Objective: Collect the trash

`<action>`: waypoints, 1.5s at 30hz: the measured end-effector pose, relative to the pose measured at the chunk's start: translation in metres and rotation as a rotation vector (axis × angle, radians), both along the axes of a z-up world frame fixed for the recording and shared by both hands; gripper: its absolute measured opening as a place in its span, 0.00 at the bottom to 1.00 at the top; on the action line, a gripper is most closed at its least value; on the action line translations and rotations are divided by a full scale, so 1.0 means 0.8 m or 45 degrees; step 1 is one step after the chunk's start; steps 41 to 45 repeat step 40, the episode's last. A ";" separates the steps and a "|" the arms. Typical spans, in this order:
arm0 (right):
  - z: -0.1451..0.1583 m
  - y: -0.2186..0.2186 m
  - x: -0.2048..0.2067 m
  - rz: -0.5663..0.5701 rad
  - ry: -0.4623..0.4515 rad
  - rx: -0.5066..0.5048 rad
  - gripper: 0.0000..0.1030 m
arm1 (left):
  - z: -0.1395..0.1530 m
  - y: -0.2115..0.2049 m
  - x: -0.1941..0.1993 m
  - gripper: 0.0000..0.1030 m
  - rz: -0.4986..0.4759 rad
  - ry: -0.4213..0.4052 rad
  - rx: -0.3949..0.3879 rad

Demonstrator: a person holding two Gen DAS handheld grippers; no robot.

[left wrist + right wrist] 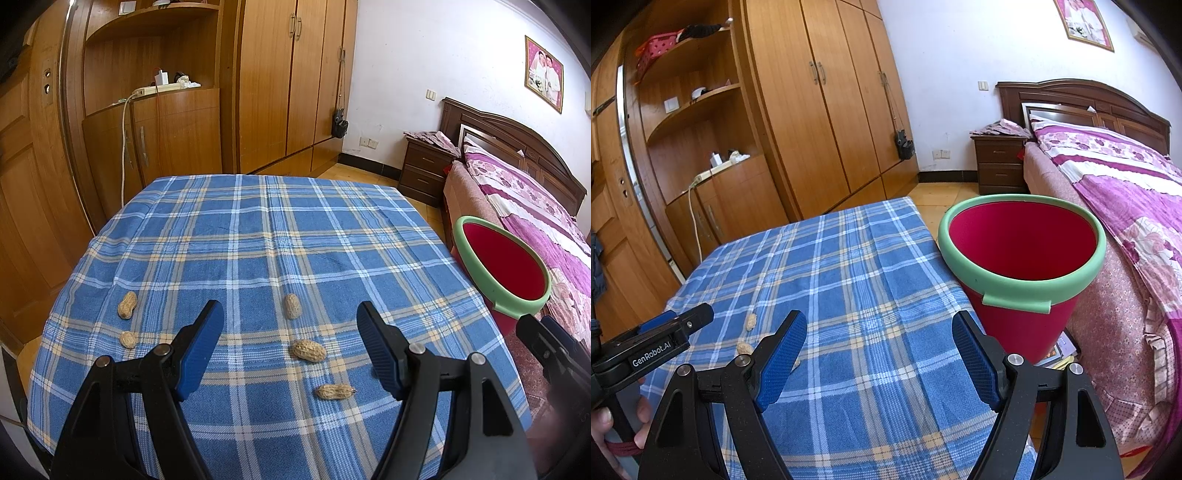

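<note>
My left claw spread wide above five peanuts on the plaid counter, my right claw likewise released, red bin beside the counter's edge

Both views are bright with soft, even daylight; its source lies outside the frames. The white wall is nearly washed out, and the wardrobe doors carry a mild sheen. Shadows on the checked cloth are faint. Fisheye bending curves the wardrobe and bed, black vignette fills the corners, and the near edges blur slightly.
</note>
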State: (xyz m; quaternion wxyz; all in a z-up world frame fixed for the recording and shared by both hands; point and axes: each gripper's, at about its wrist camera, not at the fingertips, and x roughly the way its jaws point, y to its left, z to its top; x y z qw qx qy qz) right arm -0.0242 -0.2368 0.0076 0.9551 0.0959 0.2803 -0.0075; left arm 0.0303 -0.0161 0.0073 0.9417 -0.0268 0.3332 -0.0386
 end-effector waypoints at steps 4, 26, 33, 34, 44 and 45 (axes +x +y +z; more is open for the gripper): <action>0.000 0.000 0.000 -0.001 0.000 0.000 0.79 | 0.000 0.000 0.000 0.72 0.001 0.001 -0.001; -0.001 0.001 -0.001 -0.001 -0.002 0.002 0.79 | -0.001 0.000 0.000 0.72 0.001 0.003 -0.004; -0.001 0.002 -0.001 -0.001 0.001 0.003 0.79 | -0.001 0.001 0.000 0.72 0.002 0.004 -0.003; -0.001 0.002 -0.001 -0.001 0.000 0.003 0.79 | -0.001 0.001 0.000 0.72 0.002 0.004 -0.003; -0.001 0.004 0.000 0.002 0.002 -0.001 0.79 | -0.003 0.000 -0.003 0.72 0.015 0.008 -0.006; -0.001 0.004 0.000 0.002 0.002 -0.001 0.79 | -0.003 0.000 -0.003 0.72 0.015 0.008 -0.006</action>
